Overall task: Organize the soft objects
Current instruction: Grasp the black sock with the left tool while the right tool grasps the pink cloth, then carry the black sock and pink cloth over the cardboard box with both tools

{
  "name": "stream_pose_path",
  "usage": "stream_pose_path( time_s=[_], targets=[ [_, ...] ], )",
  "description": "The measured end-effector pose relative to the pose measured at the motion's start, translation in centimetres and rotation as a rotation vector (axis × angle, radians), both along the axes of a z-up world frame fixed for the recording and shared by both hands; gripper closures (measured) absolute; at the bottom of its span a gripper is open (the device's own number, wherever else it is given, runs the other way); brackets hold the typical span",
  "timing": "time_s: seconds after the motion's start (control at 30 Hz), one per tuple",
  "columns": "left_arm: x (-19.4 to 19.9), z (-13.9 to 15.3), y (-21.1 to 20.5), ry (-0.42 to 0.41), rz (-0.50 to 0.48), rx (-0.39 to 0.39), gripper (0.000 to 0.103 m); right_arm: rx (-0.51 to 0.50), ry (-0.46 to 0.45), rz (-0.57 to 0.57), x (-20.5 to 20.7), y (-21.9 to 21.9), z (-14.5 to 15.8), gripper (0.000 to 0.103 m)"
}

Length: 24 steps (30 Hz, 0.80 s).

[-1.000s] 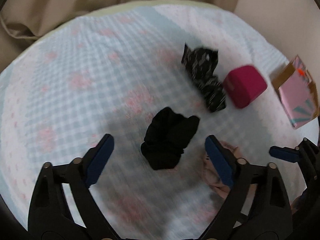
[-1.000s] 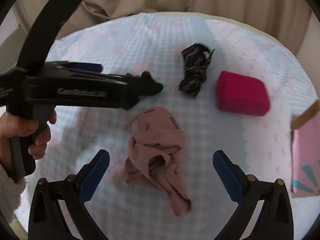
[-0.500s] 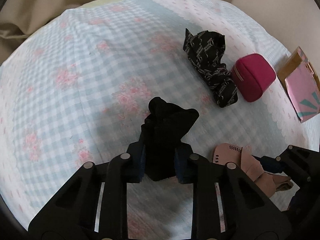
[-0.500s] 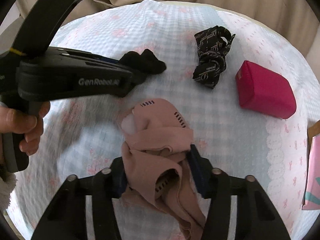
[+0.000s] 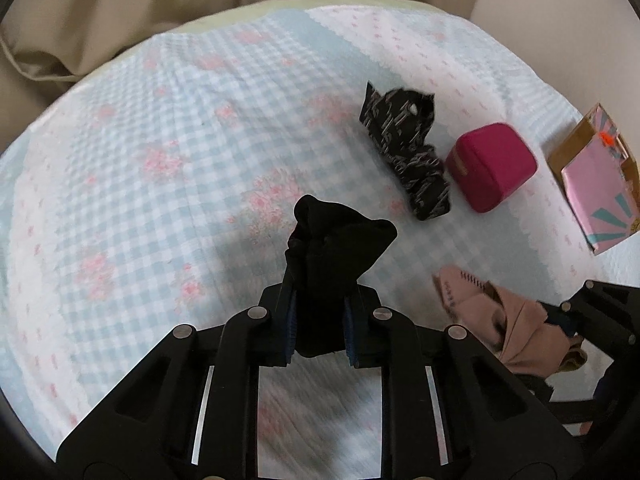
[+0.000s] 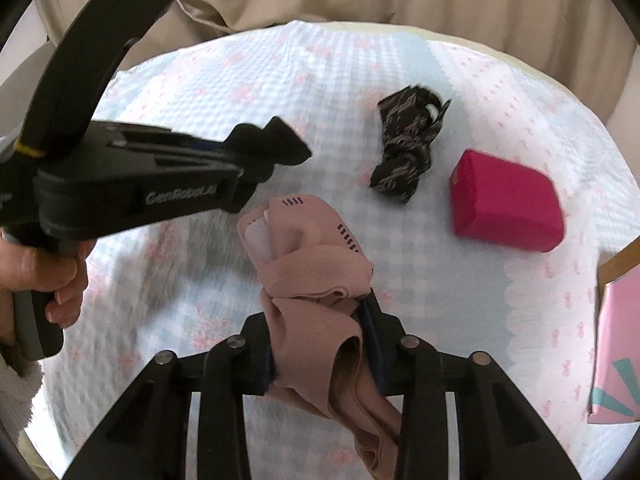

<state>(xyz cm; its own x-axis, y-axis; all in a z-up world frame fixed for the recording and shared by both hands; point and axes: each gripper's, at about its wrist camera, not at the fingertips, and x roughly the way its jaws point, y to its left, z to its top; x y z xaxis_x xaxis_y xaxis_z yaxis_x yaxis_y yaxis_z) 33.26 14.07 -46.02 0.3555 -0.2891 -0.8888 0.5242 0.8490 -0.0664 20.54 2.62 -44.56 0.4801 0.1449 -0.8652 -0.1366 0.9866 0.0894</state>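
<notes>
a checked floral bedspread (image 5: pixel 168 168) carries a patterned black cloth (image 5: pixel 404 152), magenta pouch (image 5: pixel 492 166), pink box (image 5: pixel 596 200).

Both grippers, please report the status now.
Left gripper shut on black cloth bundle. Right gripper shut on beige-pink fabric piece. Patterned black scarf on checked bedcover, untouched. Nothing blocking.

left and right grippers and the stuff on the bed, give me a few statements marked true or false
1. The left gripper is shut on the black sock. True.
2. The right gripper is open and holds nothing. False: it is shut on the pink garment.
3. The patterned black cloth lies beside the magenta pouch. True.
4. The magenta pouch sits on the pink box. False: it lies on the bedspread, apart from the box.
</notes>
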Motion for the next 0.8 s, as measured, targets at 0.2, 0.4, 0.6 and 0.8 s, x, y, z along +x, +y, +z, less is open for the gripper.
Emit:
stream_pose_path(
  time_s=[0.2, 0.4, 0.6, 0.8],
  targets=[
    [-1.8, 4.3, 0.2, -0.028, 0.035, -0.008, 0.087, 0.007, -0.046, -0.012, -1.8, -1.4, 5.1, 0.07],
    [-4.3, 10.8, -0.4, -0.069, 0.086, -0.021, 0.087, 0.014, -0.103, -0.016, -3.5, -3.0, 11.8, 0.07],
    [-8.1, 19.0, -1.0, -0.106, 0.177, -0.06, 0.087, 0.021, -0.153, -0.024, -6.1, -6.2, 18.6, 0.07],
    [-13.4, 26.5, -2.5, -0.153, 0.255, -0.075, 0.087, 0.036, -0.188, -0.08, -9.4, -10.3, 25.0, 0.07]
  ],
)
